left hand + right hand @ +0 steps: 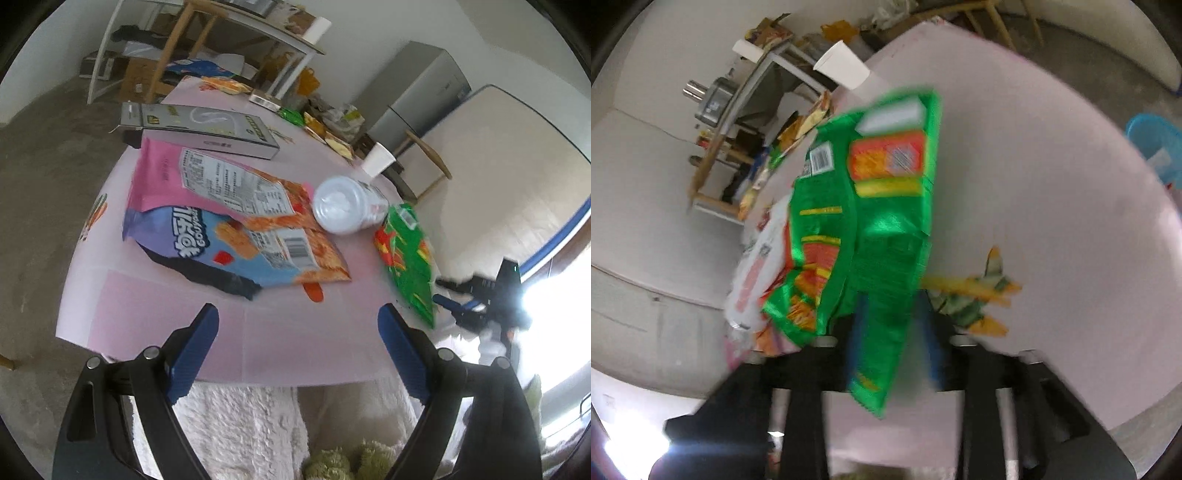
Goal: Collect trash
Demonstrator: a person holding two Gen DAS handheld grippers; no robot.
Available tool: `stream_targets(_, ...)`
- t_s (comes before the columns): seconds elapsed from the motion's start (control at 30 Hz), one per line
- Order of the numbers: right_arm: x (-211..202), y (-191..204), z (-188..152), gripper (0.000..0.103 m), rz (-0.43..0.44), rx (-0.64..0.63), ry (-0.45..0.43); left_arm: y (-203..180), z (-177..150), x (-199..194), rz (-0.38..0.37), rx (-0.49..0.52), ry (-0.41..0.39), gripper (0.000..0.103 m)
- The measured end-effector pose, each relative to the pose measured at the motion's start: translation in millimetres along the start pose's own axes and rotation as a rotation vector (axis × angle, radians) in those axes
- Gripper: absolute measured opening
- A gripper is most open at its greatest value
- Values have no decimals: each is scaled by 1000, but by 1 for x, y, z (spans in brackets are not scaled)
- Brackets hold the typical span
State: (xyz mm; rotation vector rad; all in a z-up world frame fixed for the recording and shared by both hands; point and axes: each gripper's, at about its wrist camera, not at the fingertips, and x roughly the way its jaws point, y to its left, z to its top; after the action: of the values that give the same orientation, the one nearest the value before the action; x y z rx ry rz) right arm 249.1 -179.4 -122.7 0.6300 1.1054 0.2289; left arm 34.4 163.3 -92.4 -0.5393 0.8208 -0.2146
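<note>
My right gripper (892,325) is shut on a green snack bag (882,206) and holds it over the pink table (1052,184). The bag (408,258) and the right gripper (448,304) also show at the right of the left wrist view. My left gripper (297,321) is open and empty above the table's near edge (221,354). Ahead of it lie a pink and orange snack bag (229,184), a blue snack bag (221,251) and a tipped plastic cup with a lid (345,208).
A grey flat box (207,129) lies at the table's far side. A white paper cup (376,160) stands near the right edge. More wrappers (325,129) lie at the back. A blue bin (1156,147) stands on the floor. A small orange wrapper (975,295) lies on the table.
</note>
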Motion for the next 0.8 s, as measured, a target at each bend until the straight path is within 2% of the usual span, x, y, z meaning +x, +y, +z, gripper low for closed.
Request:
stream_targets(0.1, -10, 3, 1, 63, -22, -37, -28, -2, -3, -10, 4, 26, -9, 86)
stream_targets(0.23, -30, 6, 1, 64, -55, -80, -88, -1, -3, -26, 10, 57, -39, 86)
stream_targets(0.37, -38, 25, 11, 64, -14, -130, -115, 0, 14, -44, 26, 90, -91, 86)
stream_targets(0.47, -41, 46, 14, 64, 47, -178, -104, 3, 39, -59, 66, 120, -151, 86)
stream_targets(0.6, -23, 88, 20, 66, 195, -225, -11, 20, 82, -59, 67, 145, -150, 86)
stream_targets(0.7, -2, 112, 30, 66, 257, -211, 81, 29, 116, -40, 100, 217, -90, 86)
stream_targets(0.8, 21, 130, 44, 66, 274, -172, 169, 34, 148, -7, 145, 346, -8, 88)
